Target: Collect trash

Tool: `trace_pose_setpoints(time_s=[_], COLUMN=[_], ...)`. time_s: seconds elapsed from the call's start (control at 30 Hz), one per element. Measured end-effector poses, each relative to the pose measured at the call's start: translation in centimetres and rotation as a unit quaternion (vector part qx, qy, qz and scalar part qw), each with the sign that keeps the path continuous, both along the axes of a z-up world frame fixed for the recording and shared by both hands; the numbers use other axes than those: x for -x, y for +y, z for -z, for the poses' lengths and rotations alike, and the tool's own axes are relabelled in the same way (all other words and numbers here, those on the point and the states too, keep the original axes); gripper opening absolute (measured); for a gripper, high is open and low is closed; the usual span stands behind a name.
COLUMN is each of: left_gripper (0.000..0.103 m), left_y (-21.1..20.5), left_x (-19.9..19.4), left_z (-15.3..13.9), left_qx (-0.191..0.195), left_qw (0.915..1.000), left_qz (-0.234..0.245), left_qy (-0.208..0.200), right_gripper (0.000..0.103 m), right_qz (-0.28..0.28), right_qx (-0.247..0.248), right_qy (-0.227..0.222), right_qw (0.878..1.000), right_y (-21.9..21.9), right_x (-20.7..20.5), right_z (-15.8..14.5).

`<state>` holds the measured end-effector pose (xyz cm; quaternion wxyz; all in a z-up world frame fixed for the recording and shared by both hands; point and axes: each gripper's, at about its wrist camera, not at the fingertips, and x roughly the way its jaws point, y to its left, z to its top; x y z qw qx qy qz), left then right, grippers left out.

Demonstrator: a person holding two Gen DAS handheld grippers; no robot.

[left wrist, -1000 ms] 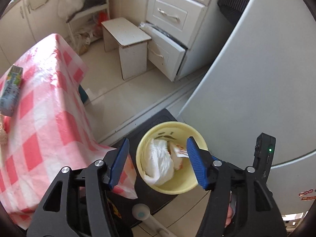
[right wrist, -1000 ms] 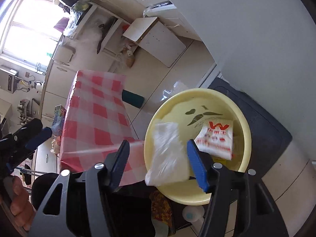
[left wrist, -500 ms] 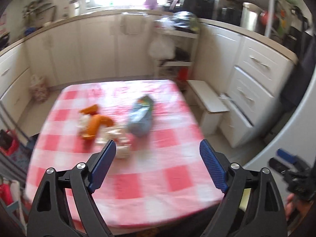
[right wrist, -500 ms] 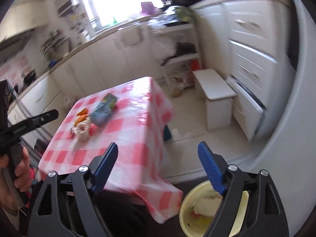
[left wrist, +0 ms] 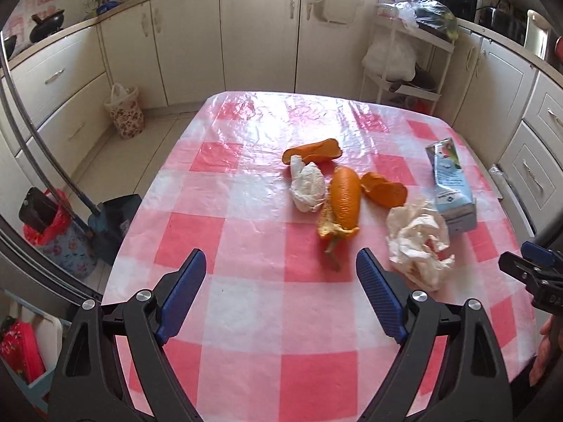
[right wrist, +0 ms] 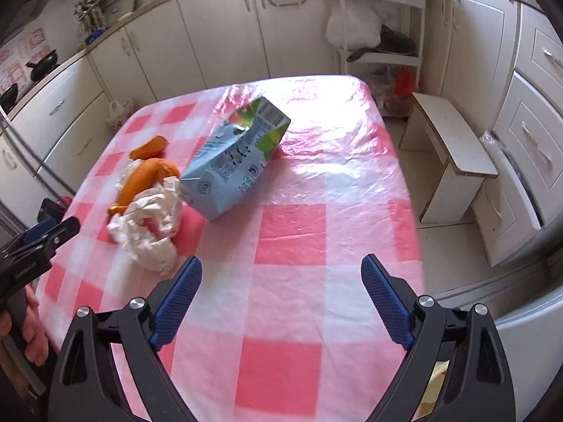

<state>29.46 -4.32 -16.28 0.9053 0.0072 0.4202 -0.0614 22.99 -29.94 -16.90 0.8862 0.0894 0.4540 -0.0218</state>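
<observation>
The pink-checked tabletop (left wrist: pixel 316 316) carries orange peels (left wrist: pixel 345 200), two crumpled tissues (left wrist: pixel 417 242) and a flattened blue carton (right wrist: pixel 235 161).

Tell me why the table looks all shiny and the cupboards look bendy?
Left wrist view: window light glares white off the plastic tablecloth, and the fisheye lens curves the cupboards. Right wrist view: the same glare sits beside the carton, with bent edges.

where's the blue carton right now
The blue carton lies on its side on the checked table, right beside the crumpled tissue; in the left wrist view it sits near the table's right edge.
</observation>
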Motion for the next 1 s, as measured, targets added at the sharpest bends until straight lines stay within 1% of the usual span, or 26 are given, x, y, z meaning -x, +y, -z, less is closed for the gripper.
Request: trace_pose_setpoints(time_s=[0.07, 0.13, 0.23, 0.27, 0.3, 0.37, 0.4, 0.43, 0.5, 0.57, 0.63, 0.73, 1.0], left_gripper=[0.084, 0.084, 0.084, 0.084, 0.084, 0.088, 0.09, 0.092, 0.094, 0.096, 0.096, 0.096, 0.096], left_y=[-0.1, -0.2, -0.5, -0.6, -0.6, -0.8, -1.0, -1.1, -1.3, -1.1, -0.8, -1.0, -1.1], left_x=[-0.4, -1.2, -2.7, -3.3, -3.9, -5.0, -5.5, -5.9, -6.8, -7.5, -7.9, -7.8, -7.7], left_z=[0.1, 0.4, 1.2, 1.4, 1.7, 2.3, 2.6, 2.8, 3.5, 3.9, 4.4, 4.6, 4.6], left_qx=[0.003, -0.002, -0.007, -0.008, -0.011, -0.018, -0.022, -0.026, -0.034, -0.022, -0.015, -0.027, -0.026], left_qw=[1.0, 0.9999, 0.9998, 0.9998, 0.9998, 0.9996, 0.9995, 0.9993, 0.9987, 0.9987, 0.9984, 0.998, 0.998], left_qz=[0.003, 0.008, 0.016, 0.015, 0.016, 0.02, 0.024, 0.025, 0.033, 0.034, 0.03, 0.03, 0.03], left_qy=[-0.006, -0.011, -0.005, -0.003, -0.001, 0.006, 0.007, 0.005, 0.016, 0.033, 0.046, 0.048, 0.05], right_gripper=[0.088, 0.088, 0.088, 0.089, 0.091, 0.092, 0.096, 0.096, 0.096, 0.097, 0.097, 0.097, 0.097], right_qz=[0.004, 0.006, 0.011, 0.013, 0.012, 0.007, 0.003, 0.0, -0.002, -0.003, -0.003, -0.003, -0.003], right_qx=[0.005, 0.012, 0.02, 0.024, 0.027, 0.032, 0.037, 0.046, 0.067, 0.068, 0.068, 0.068, 0.069], right_qy=[-0.009, -0.005, 0.008, 0.006, 0.01, 0.009, 0.017, 0.021, 0.029, 0.029, 0.028, 0.027, 0.027], right_qw=[1.0, 1.0, 1.0, 1.0, 1.0, 0.999, 0.999, 0.999, 0.997, 0.997, 0.997, 0.997, 0.997], right_y=[0.3, 0.5, 0.4, 0.3, 0.3, 0.7, 0.9, 1.1, 1.5, 1.6, 1.6, 1.6, 1.6], right_x=[-0.5, -1.3, -2.7, -2.8, -3.1, -3.7, -4.2, -4.5, -5.0, -5.1, -5.0, -5.0, -5.0], right_z=[0.5, 1.0, 2.1, 2.1, 2.1, 2.1, 2.3, 2.4, 2.6, 2.7, 2.7, 2.8, 2.8])
